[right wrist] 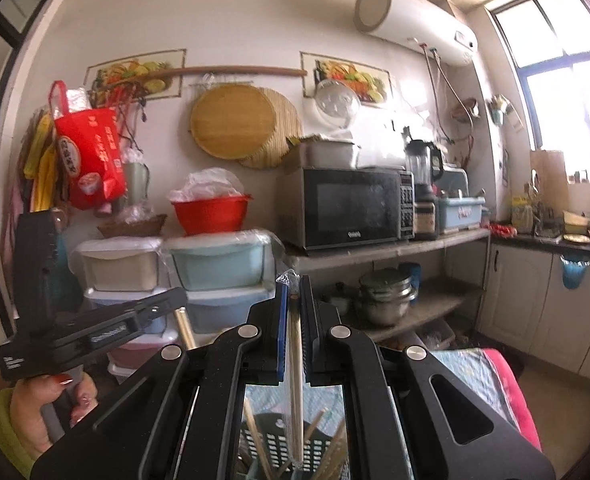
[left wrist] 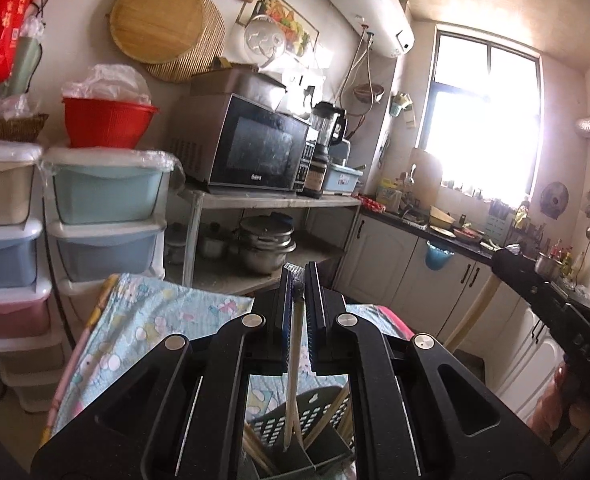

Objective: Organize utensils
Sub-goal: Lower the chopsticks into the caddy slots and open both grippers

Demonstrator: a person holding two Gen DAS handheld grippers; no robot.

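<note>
Though lettering unreadable, each hand-held gripper (left wrist: 297, 280) (right wrist: 293, 282) clamped on a chopstick (left wrist: 293, 364) (right wrist: 295, 364).

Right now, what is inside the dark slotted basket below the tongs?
Inside the dark slotted basket, several wooden chopsticks stand tilted, and the wrapped pair held by the right tongs reaches down into it. The tongs hide its bottom.

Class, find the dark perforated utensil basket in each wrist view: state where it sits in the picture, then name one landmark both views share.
Left wrist view: utensil basket at bottom centre, below the left gripper.
Right wrist view: basket at bottom centre, below the right gripper.
Shared landmark: the microwave on the shelf.
</note>
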